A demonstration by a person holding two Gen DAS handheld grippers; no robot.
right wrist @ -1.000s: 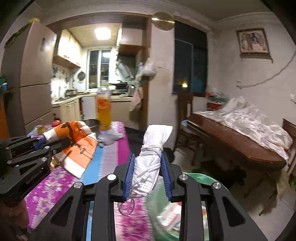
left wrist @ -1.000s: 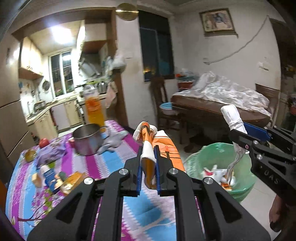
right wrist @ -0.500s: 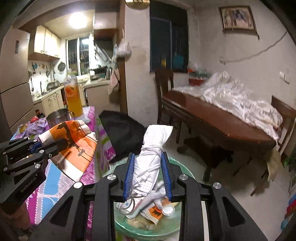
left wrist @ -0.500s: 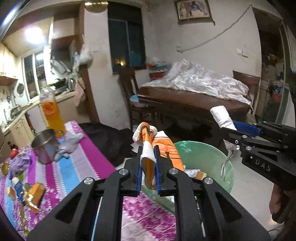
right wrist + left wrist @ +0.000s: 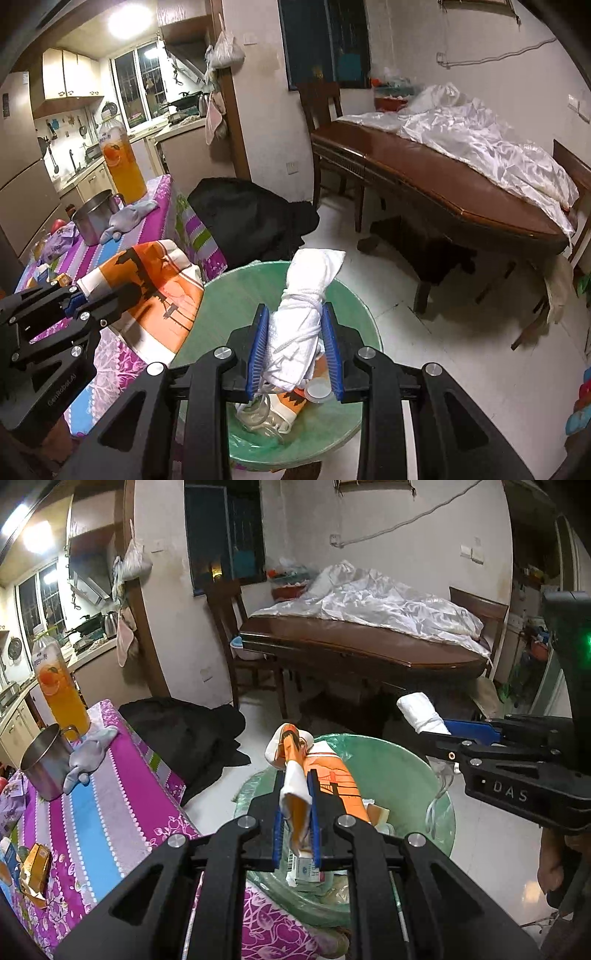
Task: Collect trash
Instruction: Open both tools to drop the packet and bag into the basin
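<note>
Both pieces are clamped over the green-lined bin, orange wrapper in the left gripper, white bundle in the right gripper; scraps are left on the tablecloth.

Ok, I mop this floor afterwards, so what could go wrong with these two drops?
The orange wrapper in the left gripper hangs partly over the tablecloth, so it may land outside the green bin. The white bundle in the right gripper trails a cord that might snag a pad.
</note>
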